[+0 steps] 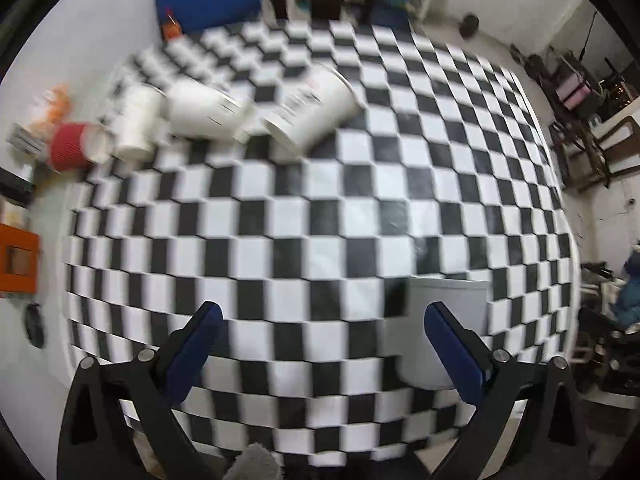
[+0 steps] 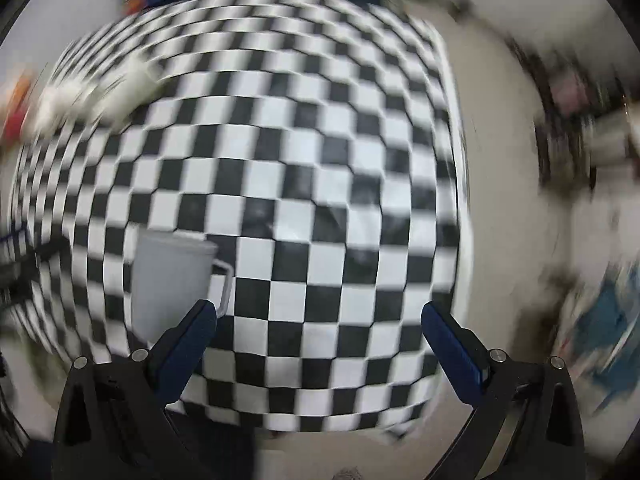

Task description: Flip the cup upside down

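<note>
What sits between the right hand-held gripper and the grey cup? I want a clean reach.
Nothing visible. The grey cup stands on the checkered cloth just beyond the right hand-held gripper, by its left finger; the jaws are open and empty.

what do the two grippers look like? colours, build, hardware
Both match: the left gripper and right gripper have black plastic frames with triangular cut-outs, round silver bolts at the pivots, and two fingers faced with dark blue pads. No cables, markings or sleeves visible.
</note>
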### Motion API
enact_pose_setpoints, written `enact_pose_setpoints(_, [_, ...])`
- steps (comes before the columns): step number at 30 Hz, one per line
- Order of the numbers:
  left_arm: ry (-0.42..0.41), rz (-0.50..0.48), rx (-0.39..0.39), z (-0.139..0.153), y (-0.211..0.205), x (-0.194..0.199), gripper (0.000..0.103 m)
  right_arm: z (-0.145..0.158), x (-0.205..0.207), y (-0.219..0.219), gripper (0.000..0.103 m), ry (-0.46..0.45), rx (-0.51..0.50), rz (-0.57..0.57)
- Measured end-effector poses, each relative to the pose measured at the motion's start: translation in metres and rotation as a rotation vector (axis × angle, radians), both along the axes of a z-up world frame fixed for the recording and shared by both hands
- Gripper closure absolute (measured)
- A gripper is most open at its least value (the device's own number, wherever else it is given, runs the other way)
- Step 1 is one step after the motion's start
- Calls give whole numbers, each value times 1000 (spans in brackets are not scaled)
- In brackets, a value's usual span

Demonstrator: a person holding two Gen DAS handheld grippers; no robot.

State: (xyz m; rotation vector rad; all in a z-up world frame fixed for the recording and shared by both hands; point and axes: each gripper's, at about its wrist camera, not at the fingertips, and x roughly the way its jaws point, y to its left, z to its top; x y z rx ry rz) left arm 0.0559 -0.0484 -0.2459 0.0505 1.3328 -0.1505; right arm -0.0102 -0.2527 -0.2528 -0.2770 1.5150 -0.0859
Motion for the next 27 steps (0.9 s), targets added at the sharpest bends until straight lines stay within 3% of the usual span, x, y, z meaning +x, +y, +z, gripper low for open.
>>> enact_pose_setpoints(5, [-39,18,94,-10,29,-16,0,0,0,83,0,77,-204,491])
enact_pose_setpoints(11, [68,63,135,-72,46,-33,0,-59,-44,164,0,166,-558,1242])
enact_pose_setpoints(16, [111,108,151,-105,59,-38,0,-121,-99,174,0,254,-864,1914])
enact_pose_setpoints(19, [124,122,143,-114,64,-34,0,-146,-115,156,0,293,-1005,2233])
enact_pose_setpoints(23, [146,151,103,-127,70,-22,0,-169,-123,137,7,359,-1109,2488])
enact_pose_setpoints(27, [148,158,87,-133,75,-12,0,-179,-122,124,17,449,-1115,2593])
